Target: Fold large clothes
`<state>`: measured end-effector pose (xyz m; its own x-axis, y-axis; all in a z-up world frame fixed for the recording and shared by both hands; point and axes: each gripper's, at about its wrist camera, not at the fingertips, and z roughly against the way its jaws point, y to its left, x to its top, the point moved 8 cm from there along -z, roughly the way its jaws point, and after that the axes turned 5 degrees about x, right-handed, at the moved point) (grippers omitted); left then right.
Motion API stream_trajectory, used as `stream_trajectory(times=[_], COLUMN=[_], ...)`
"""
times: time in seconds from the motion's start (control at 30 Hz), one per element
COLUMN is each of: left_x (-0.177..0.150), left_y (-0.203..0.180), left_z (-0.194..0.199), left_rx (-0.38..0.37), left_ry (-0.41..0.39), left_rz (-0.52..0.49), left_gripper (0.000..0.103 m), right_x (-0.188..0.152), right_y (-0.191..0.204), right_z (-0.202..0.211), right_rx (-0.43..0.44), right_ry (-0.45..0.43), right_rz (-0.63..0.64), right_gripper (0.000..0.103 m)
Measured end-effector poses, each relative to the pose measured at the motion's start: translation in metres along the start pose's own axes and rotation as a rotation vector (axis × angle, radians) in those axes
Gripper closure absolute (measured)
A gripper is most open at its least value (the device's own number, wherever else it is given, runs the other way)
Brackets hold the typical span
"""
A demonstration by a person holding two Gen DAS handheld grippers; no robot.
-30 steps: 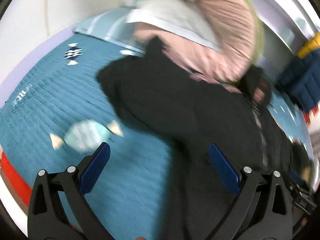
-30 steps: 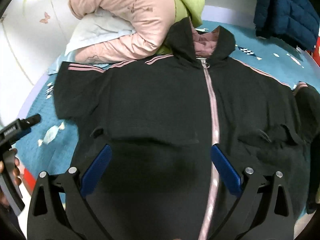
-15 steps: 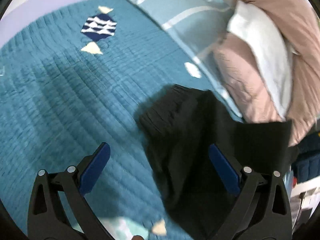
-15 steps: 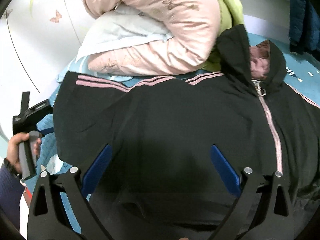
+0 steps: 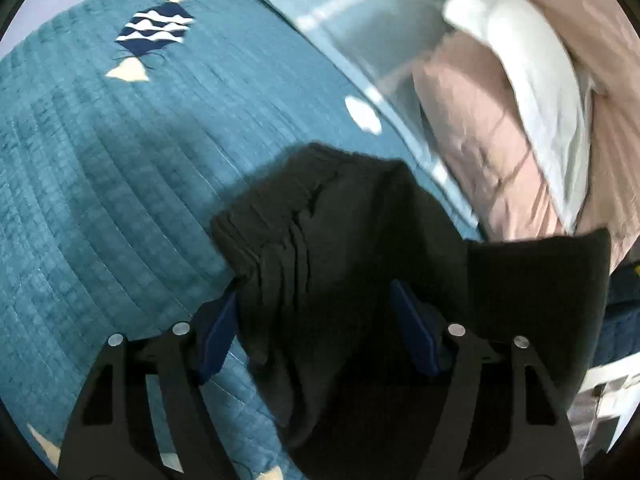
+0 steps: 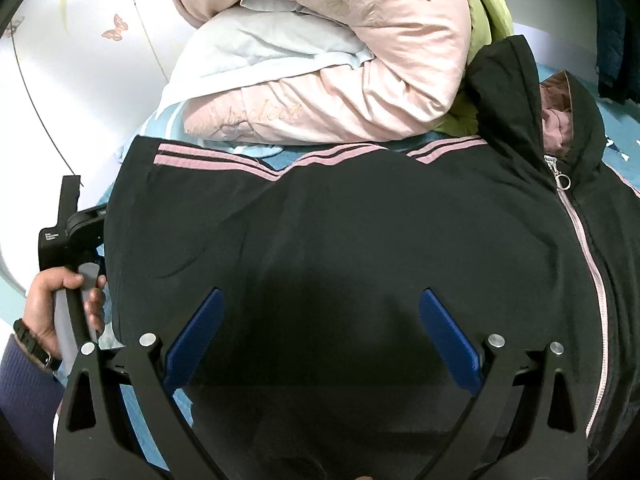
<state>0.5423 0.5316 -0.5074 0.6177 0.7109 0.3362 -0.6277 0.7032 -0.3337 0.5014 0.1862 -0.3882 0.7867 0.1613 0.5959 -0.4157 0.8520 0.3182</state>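
Note:
A black zip hoodie (image 6: 380,220) with pink shoulder stripes and a pink zipper (image 6: 588,256) lies spread front-up on the bed. My left gripper (image 5: 316,320) stands over the end of its left sleeve. The ribbed black cuff (image 5: 304,208) lies between the blue pads, and the jaws are closing around it. One pad (image 5: 218,332) touches the cuff's edge. My right gripper (image 6: 320,332) hovers open above the hoodie's chest, left of the zipper, with nothing held. In the right wrist view a hand (image 6: 52,304) holds the left gripper's handle at the sleeve's end.
The teal quilted bedspread (image 5: 100,160) reaches left of the sleeve. A folded pink quilt (image 6: 340,60) with a white pillow (image 6: 260,48) and green bedding (image 6: 488,20) lies just behind the hoodie. A striped light-blue pillow (image 5: 360,28) is beside them. A navy jacket (image 6: 612,32) is at far right.
My left gripper swung to the sleeve end, sank onto the cuff and its jaws narrowed around it. My right gripper moved left and lower over the hoodie's chest.

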Motion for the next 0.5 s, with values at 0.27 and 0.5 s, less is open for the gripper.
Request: stream_trajectory(times=[0.27,0.5], left_x=[-0.005,-0.016], left_y=[-0.001,0.024], left_z=[0.034,0.153], left_rx=[-0.144,-0.207], left_ry=[-0.097,-0.332], left_rz=[-0.057,-0.052], left_gripper=[0.087,0.087], right_x=[0.005,-0.002], right_y=[0.006,0.011], right_z=[-0.022,-0.039], right_rx=[0.033,0.13], right_ry=[0.022,0.092], right_rz=[-0.025,-0.101], right_gripper=[0.021,0.074])
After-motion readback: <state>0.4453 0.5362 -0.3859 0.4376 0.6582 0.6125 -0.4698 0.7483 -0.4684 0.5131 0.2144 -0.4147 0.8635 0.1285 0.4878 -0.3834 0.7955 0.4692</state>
